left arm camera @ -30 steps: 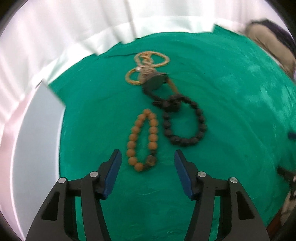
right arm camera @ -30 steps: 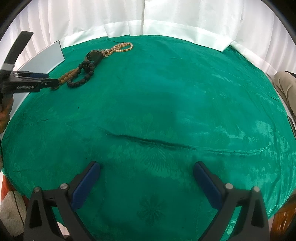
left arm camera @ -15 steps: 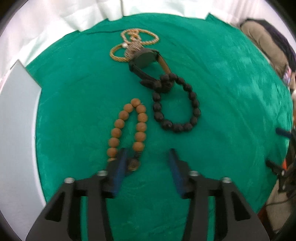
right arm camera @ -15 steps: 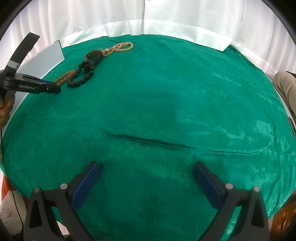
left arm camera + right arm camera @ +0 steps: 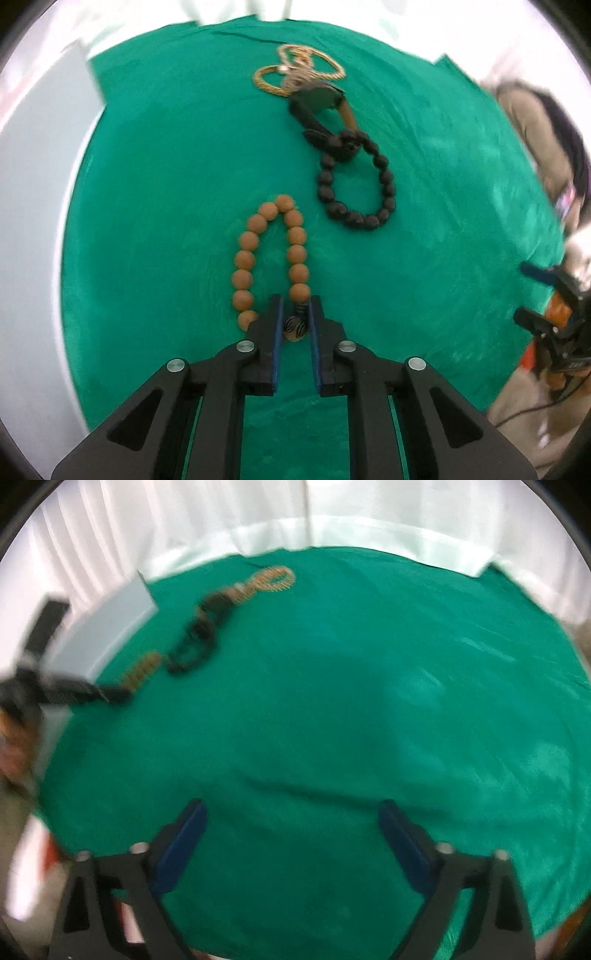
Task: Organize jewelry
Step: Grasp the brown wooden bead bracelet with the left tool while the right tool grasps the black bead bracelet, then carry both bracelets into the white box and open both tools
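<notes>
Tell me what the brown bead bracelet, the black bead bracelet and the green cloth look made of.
Brown bead bracelet: likely wood, matte tan beads with no glint; its carved end bead sits between the left hand-held gripper fingers.
Black bead bracelet: dull, rough-looking beads, perhaps lava stone or dark wood.
Green cloth: woven fabric with a soft sheen, possibly satin.

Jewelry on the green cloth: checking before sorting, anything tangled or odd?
Yes: the black bead bracelet overlaps the dark watch, which lies on the gold chains. The brown bead bracelet lies apart, left tongs around its carved bead.
</notes>
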A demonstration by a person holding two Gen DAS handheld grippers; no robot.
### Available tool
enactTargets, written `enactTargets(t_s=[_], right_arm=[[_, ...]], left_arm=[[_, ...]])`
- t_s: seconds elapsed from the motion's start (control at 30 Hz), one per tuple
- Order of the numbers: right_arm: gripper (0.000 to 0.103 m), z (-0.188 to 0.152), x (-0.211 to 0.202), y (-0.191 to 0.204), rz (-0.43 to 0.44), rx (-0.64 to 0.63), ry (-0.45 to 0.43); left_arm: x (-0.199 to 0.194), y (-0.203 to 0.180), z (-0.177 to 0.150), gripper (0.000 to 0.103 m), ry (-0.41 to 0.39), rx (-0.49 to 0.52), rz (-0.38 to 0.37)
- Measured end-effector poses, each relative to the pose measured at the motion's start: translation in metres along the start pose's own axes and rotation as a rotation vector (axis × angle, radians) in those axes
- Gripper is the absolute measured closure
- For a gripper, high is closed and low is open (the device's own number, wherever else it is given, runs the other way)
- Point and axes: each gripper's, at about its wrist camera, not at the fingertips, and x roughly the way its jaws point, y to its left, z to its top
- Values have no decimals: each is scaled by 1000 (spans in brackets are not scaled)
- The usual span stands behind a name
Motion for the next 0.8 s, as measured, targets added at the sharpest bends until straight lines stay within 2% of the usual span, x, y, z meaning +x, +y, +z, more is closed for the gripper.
enactTargets(t_s=[0.03, 0.07, 0.1, 0.13, 0.2, 0.3, 0.47, 0.5, 0.67, 0.8], right_arm=[[22, 16, 0, 1, 75, 13, 1], [26, 27, 2, 3, 113, 16, 1], [36, 42, 6, 6, 146, 7, 6], [48, 62, 15, 14, 168, -23, 22], [60, 90, 35, 30, 188, -81, 54], [68, 125, 72, 57, 192, -172, 95], [69, 159, 116, 77, 167, -199, 106], [77, 161, 122, 78, 167, -197, 113], [91, 158, 111, 72, 167, -152, 94], [91, 155, 67, 67, 221, -108, 46]], left_arm=[[-3, 4, -1, 92, -15, -39, -27], [-6, 9, -4, 92, -36, -82, -64], [-10, 12, -5, 92, -52, -111, -92], [-13, 15, -7, 92, -69, -144, -124], [-21, 20, -9, 92, -100, -206, -179], [-36, 31, -12, 92, -145, -290, -262], [-62, 37, -8, 92, -186, -349, -363], [-66, 37, -8, 92, -191, -351, -372], [-91, 34, -18, 92, -222, -366, -367], [-113, 25, -23, 92, -264, -348, -288]])
